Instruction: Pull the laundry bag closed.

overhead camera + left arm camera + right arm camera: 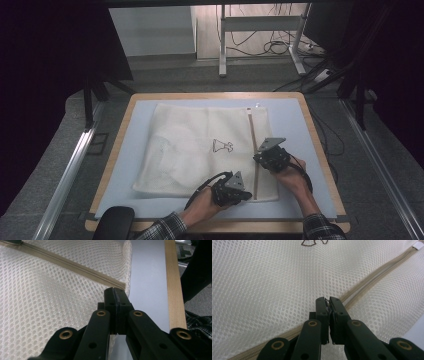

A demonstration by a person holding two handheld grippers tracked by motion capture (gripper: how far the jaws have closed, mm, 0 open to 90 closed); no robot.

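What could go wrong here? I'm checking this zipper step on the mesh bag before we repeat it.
1. The right gripper is pinched shut at the zipper; it may catch mesh rather than the pull and snag the mesh bag.
2. The left gripper clamps only the bag's corner near the zipper's end, so the thin fabric may slip free or bunch.

A: Where is there free room on the surface (292, 112)?

B: A bare strip runs along the left and far edges, and a wider one right of the mesh bag (200, 150).

A: What stands in the way?

B: The bag covers the middle. The left hand-held gripper (239, 192) sits at its near zipper (254, 150) end, the right hand-held gripper (265, 157) on the zipper farther up, both closed.
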